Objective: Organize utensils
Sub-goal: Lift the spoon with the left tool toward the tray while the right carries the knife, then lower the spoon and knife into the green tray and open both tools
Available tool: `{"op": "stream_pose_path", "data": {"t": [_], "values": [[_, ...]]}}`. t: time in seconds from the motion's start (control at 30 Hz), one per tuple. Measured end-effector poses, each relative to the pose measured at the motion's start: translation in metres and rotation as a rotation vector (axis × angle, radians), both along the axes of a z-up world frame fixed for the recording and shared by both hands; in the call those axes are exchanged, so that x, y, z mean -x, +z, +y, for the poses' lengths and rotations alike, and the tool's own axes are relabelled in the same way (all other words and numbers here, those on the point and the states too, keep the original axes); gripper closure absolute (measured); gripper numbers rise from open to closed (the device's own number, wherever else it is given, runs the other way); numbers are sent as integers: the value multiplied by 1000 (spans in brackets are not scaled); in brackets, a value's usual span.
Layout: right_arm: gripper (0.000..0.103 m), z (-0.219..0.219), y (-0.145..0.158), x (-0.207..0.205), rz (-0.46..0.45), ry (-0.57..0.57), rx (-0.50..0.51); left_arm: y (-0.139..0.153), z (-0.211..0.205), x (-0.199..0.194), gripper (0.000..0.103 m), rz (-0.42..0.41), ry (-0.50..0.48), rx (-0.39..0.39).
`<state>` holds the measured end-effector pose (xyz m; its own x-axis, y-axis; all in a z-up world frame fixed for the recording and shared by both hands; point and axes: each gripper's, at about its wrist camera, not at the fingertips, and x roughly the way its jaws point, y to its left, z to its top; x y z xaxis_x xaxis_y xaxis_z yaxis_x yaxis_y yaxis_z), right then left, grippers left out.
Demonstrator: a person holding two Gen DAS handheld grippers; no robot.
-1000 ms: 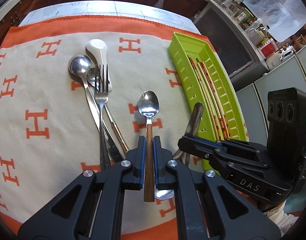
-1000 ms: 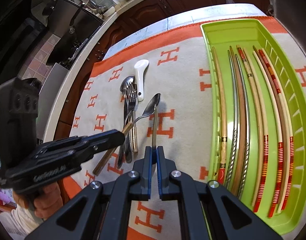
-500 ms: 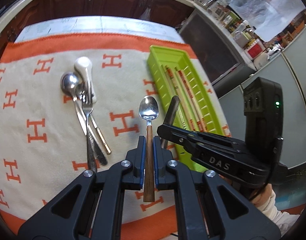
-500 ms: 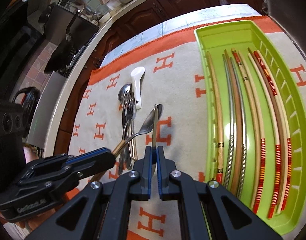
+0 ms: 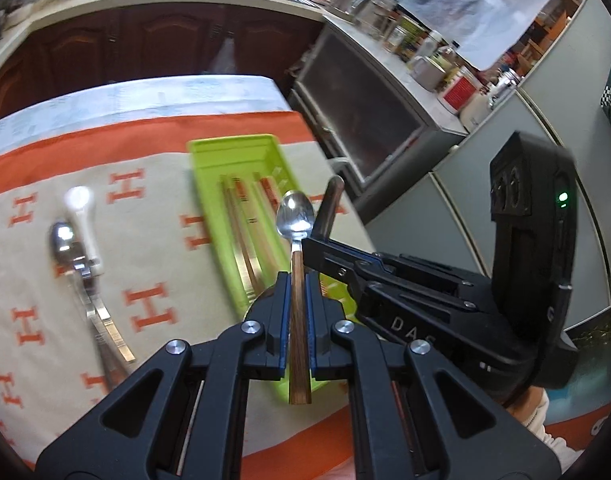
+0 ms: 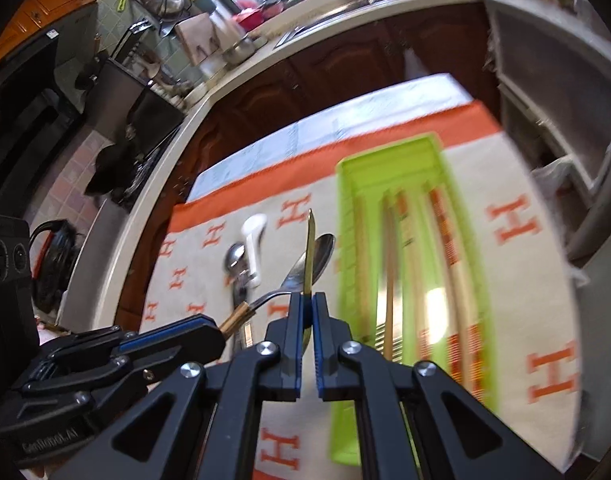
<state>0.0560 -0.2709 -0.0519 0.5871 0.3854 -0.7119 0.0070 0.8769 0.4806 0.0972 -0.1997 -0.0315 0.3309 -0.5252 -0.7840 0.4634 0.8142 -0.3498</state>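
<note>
Left wrist view is showing the left gripper with its jaws clamped on the wooden handle of a spoon, which is hanging in the air above the green tray. The right gripper is pinching a thin flat metal utensil, perhaps a knife, edge-on. Both pieces are looking light and stiff; the polished metal is probably slippery, so the wood handle is giving the safer hold. More cutlery is lying on the cloth over the bench
</note>
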Motion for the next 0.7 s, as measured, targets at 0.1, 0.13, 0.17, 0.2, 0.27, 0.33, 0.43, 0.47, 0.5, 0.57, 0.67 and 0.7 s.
{"op": "stream_pose_path", "data": {"t": [0.1, 0.13, 0.17, 0.2, 0.27, 0.33, 0.43, 0.47, 0.5, 0.57, 0.67, 0.7], "values": [[99, -18, 8, -3, 9, -17, 75, -15, -21, -8, 98, 41, -6, 11], [99, -22, 9, -5, 17, -14, 104, -23, -25, -11, 98, 64, 0, 15], [99, -28, 8, -8, 33, -15, 141, -32, -29, -16, 98, 94, 6, 20], [99, -34, 5, -13, 56, -4, 164, -41, -31, -18, 98, 117, 7, 24], [99, -41, -5, -22, 106, 26, 189, -63, -35, -24, 98, 162, 27, 3], [99, -43, -18, -34, 157, 67, 240, -81, -39, -25, 98, 198, 26, -43], [93, -42, -36, -45, 212, 87, 294, -93, -42, -20, 98, 213, 18, -88], [92, -41, -42, -50, 225, 85, 312, -95, -42, -16, 98, 207, 15, -99], [92, -41, -45, -52, 230, 84, 318, -96, -40, -14, 94, 201, 13, -106], [89, -40, -50, -56, 233, 81, 312, -94, -36, -8, 89, 180, 13, -116], [88, -36, -51, -57, 214, 93, 278, -88, -27, -5, 81, 152, 28, -132], [88, -33, -51, -57, 211, 100, 272, -85, -24, -5, 80, 144, 32, -135]]}}
